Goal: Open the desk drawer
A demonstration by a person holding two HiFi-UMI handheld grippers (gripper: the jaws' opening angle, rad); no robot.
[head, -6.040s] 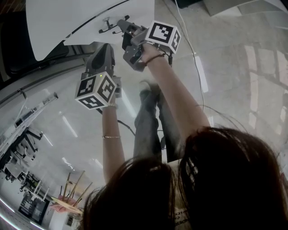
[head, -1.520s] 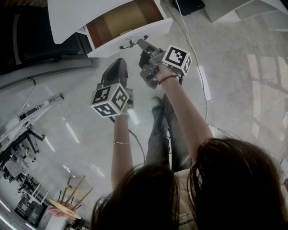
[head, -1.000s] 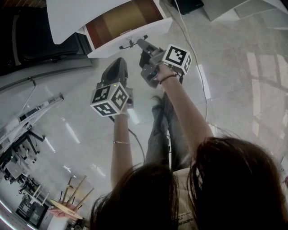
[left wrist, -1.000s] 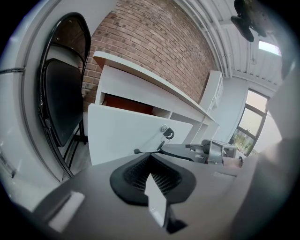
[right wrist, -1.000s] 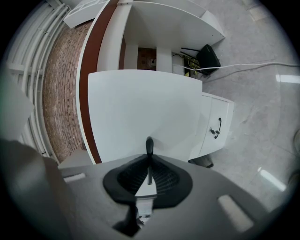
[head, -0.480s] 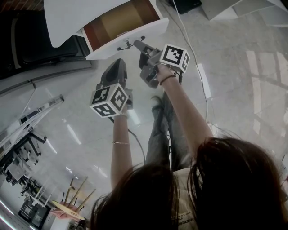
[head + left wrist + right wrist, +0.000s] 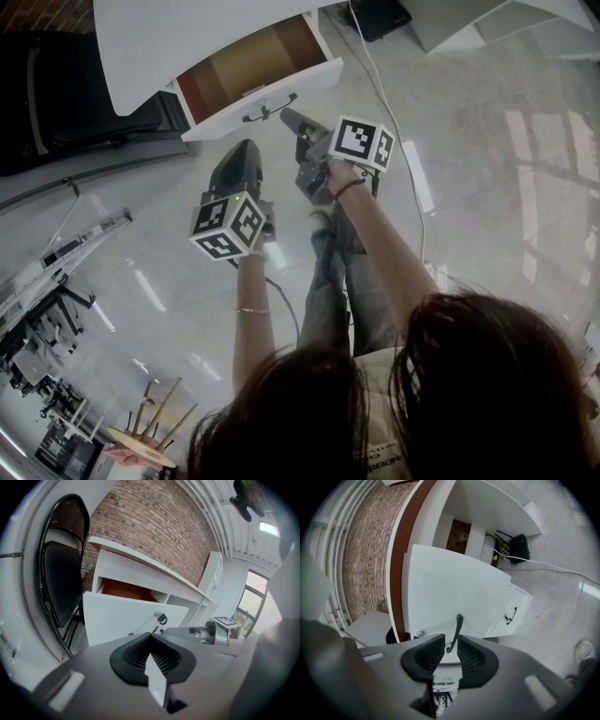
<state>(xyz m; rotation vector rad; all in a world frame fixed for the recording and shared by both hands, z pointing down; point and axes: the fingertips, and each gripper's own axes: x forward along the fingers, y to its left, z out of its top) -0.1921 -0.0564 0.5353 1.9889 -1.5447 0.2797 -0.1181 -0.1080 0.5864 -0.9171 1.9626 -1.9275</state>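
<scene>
The white desk (image 7: 169, 37) has its drawer (image 7: 248, 58) pulled out, brown inside showing. A black bow handle (image 7: 268, 106) sits on the white drawer front (image 7: 454, 592). My right gripper (image 7: 286, 114) is at that handle. In the right gripper view the handle (image 7: 457, 627) runs between the jaws, which stand slightly apart with a sliver of gap each side of it (image 7: 451, 640). My left gripper (image 7: 246, 150) hangs below the drawer, off the handle, its pads pressed together on nothing (image 7: 151, 637). From there the drawer front (image 7: 122, 618) with its lock (image 7: 161, 617) is seen.
A black chair (image 7: 56, 84) stands left of the desk, close to the drawer's side (image 7: 61, 583). A white cabinet door with a small handle (image 7: 513, 613) is to the right. A black box (image 7: 518, 548) and a cable (image 7: 394, 103) lie on the glossy floor. The person's legs (image 7: 328, 272) are below the grippers.
Six seconds ago the drawer was closed; it now stands pulled out. Over the last second it has stayed about as far out, with the right gripper at the handle and the left one still.
</scene>
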